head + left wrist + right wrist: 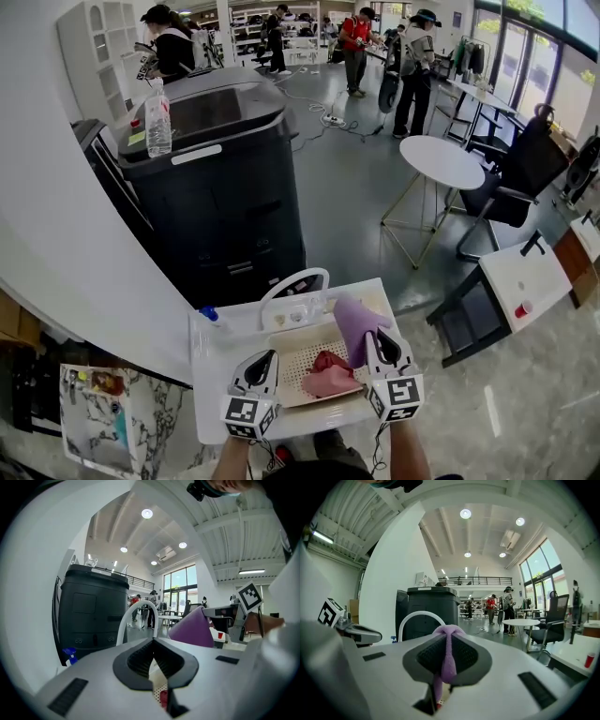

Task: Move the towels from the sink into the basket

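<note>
Left gripper point(267, 358) sits at the left edge of the perforated basket point(295, 364), jaws together, nothing in them. Inside the basket we see a red towel point(330, 360) touching a pink towel point(330, 382). Over the basket's far right corner the purple towel point(351, 323) hangs, pinched tight in the right gripper point(374, 336).

My left gripper point(265, 359) sits at the left edge of the sink point(292, 364). My right gripper point(377, 339) is at its right edge, with a towel point(354, 323) pinched in its jaws above the sink. Two more towels point(330, 375) lie in the sink between the grippers. The faucet point(295, 279) stands behind the sink, and a spray bottle point(211, 316) is left of it on the counter point(208, 394). A machine point(220, 187) stands behind the counter with a bottle point(157, 117) on top. A round table point(441, 161) is off to the right.
</note>
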`<state>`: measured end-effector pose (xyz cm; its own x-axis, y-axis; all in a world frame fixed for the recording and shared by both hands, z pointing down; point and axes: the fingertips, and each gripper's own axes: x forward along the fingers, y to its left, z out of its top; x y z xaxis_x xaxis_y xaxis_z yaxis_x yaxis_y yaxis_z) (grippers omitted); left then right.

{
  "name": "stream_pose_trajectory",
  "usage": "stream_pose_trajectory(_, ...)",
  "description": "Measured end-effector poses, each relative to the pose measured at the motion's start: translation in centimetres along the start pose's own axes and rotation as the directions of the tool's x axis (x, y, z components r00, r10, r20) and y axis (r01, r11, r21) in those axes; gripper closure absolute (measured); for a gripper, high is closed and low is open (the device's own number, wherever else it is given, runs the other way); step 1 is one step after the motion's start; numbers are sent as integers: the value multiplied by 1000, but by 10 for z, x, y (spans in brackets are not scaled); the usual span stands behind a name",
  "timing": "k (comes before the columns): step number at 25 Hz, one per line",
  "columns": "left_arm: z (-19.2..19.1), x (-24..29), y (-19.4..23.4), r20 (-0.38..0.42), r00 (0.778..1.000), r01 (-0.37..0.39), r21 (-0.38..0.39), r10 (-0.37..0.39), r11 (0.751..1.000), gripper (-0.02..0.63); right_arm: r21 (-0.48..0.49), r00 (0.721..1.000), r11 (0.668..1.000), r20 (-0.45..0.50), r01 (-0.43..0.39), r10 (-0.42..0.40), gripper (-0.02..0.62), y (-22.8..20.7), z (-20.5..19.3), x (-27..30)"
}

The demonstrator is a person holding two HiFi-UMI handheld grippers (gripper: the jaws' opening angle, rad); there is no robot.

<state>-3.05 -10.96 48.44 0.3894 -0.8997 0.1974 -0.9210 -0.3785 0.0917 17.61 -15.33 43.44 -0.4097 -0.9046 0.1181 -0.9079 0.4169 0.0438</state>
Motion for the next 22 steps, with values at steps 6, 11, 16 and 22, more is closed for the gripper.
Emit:
stream_pose_trajectory(6,-5,5,-15,-8,1000,24,1,-24,1000,603,7,1000,1000,-27,8,-8,549,-6,-14,-10)
stream_pose_trajectory(11,-11,7,-20,-21,999,27,-3,-27,1000,603,13,999,1000,-42,1,-1,549,-7,-24,-12)
stream_pose_trajectory(16,-19,10,-18,-36,999,20,-13,-21,1000,603,30,997,999,-78,-11,13,549,-3,-43,-5)
stream_pose_trajectory(22,-41,13,-11,-82,997,3,-32,-6,999,603,55,987,998,-153,-39,47,549,6,-82,9)
